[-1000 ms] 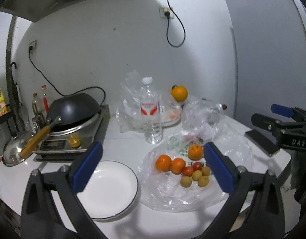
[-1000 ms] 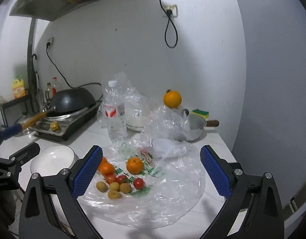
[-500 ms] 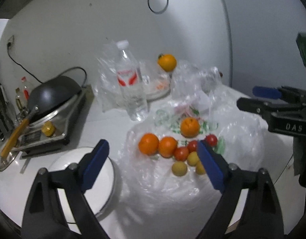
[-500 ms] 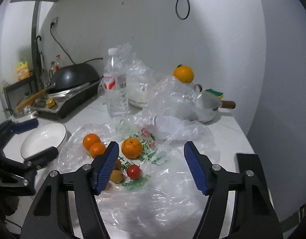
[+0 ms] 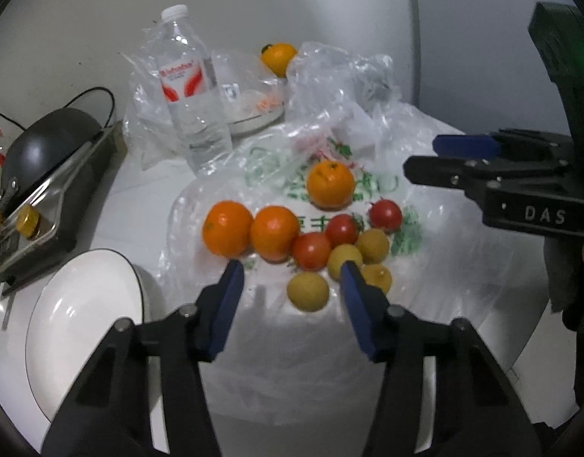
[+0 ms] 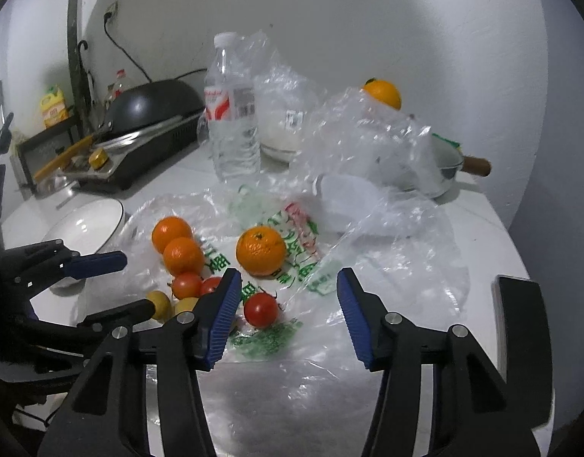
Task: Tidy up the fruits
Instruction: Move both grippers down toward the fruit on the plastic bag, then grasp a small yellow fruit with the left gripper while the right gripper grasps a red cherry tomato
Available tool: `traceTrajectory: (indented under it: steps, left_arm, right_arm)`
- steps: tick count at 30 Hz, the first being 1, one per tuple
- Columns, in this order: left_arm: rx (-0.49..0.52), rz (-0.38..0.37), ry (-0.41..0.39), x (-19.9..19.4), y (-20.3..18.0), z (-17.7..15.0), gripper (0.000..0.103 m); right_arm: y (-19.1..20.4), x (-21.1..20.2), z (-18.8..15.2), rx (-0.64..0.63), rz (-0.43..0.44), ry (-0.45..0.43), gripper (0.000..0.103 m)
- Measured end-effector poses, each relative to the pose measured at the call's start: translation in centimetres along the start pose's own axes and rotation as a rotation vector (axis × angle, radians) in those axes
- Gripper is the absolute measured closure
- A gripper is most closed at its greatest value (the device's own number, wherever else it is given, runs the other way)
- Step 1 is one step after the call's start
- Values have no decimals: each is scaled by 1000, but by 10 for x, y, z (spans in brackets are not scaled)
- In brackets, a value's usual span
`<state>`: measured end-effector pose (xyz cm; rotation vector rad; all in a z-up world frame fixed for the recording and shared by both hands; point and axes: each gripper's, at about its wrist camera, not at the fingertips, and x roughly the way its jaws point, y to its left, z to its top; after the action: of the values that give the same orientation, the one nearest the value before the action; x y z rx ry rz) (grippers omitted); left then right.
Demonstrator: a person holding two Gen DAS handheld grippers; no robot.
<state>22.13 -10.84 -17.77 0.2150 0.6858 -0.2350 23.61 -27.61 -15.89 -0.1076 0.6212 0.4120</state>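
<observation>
Fruit lies on a flattened clear plastic bag: three oranges, three red tomatoes and several small yellow fruits. My left gripper is open and empty, low over the near edge of the pile, a yellow fruit between its fingertips. My right gripper is open and empty, just before the lone orange and a tomato. A white plate lies left of the bag. Each gripper shows in the other's view: the right gripper and the left gripper.
A water bottle stands behind the fruit. Crumpled bags, a white bowl and another orange sit at the back. A wok on a cooker is at the left. A saucepan is at the right.
Both grippers have moved forward and down toward the fruit and have narrowed their openings. The fruit has not moved.
</observation>
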Motion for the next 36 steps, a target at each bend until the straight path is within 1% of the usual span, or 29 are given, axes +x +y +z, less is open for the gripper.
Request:
traceTrajectory:
  steps: [1, 6, 7, 9, 12, 16, 17, 18, 21, 22, 27, 36]
  left_arm:
    - [4, 2, 3, 1, 0, 0, 51]
    - [8, -4, 36, 12, 1, 0, 64]
    - [8, -10, 41, 13, 1, 1, 64]
    - [12, -16, 50, 15, 0, 1, 66]
    - [19, -26, 68, 20, -2, 1, 70]
    - [16, -36, 86, 24, -3, 0, 70]
    - [13, -40, 90, 25, -3, 0, 72]
    - [13, -42, 94, 26, -3, 0, 75]
    - [18, -42, 96, 26, -4, 0, 76]
    - [18, -44, 95, 26, -4, 0, 76]
    - [10, -52, 89, 24, -3, 0, 76]
    - [-1, -61, 36, 7, 5, -2, 76]
  right_arm:
    - [-1, 4, 0, 7, 6, 13, 48]
    - [-1, 19, -1, 23, 47, 70, 48]
    - [-1, 22, -1, 24, 56, 82, 49]
    - [1, 27, -1, 24, 69, 101, 62]
    - [1, 33, -2, 24, 94, 124, 63]
    - [2, 40, -3, 24, 119, 153, 63]
    - [2, 41, -3, 23, 124, 158, 63]
    - [2, 42, -3, 20, 128, 164, 64]
    - [3, 47, -4, 15, 135, 188, 74]
    - [3, 48, -4, 12, 138, 192, 75]
    - [4, 49, -4, 1, 140, 194, 75]
    - [7, 29, 3, -10, 101, 128, 76]
